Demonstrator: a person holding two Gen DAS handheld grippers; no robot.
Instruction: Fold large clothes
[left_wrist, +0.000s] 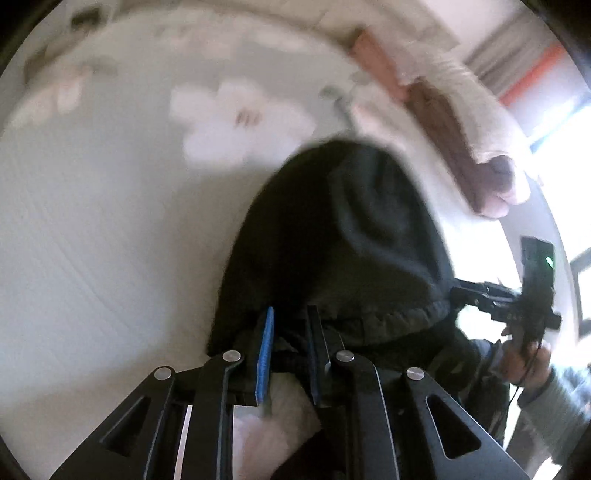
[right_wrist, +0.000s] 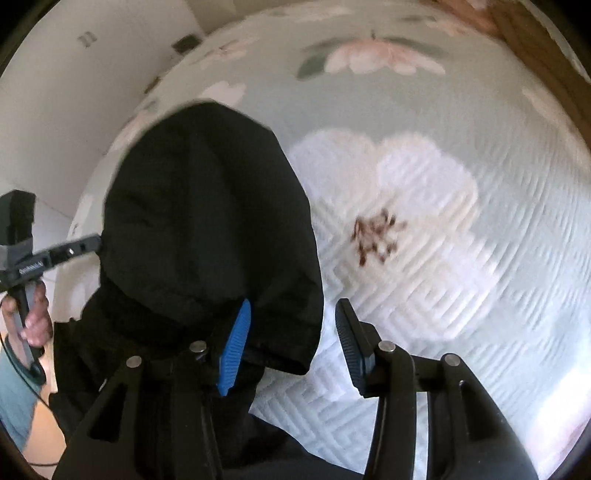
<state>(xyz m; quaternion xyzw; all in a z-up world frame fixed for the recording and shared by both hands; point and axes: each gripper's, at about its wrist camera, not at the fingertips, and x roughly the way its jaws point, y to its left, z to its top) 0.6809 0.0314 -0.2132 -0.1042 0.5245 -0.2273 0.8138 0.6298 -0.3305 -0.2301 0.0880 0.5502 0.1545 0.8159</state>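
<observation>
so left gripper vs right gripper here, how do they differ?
The left gripper has its fingers close together, pinching the black garment's hem; the right gripper stands wide open. The garment sits between the left's fingers but only against the right's blue finger. Both are over the floral bedspread.

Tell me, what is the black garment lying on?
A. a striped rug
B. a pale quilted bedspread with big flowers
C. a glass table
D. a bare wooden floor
B: the black garment lies on a pale quilted bedspread printed with large flowers.
</observation>
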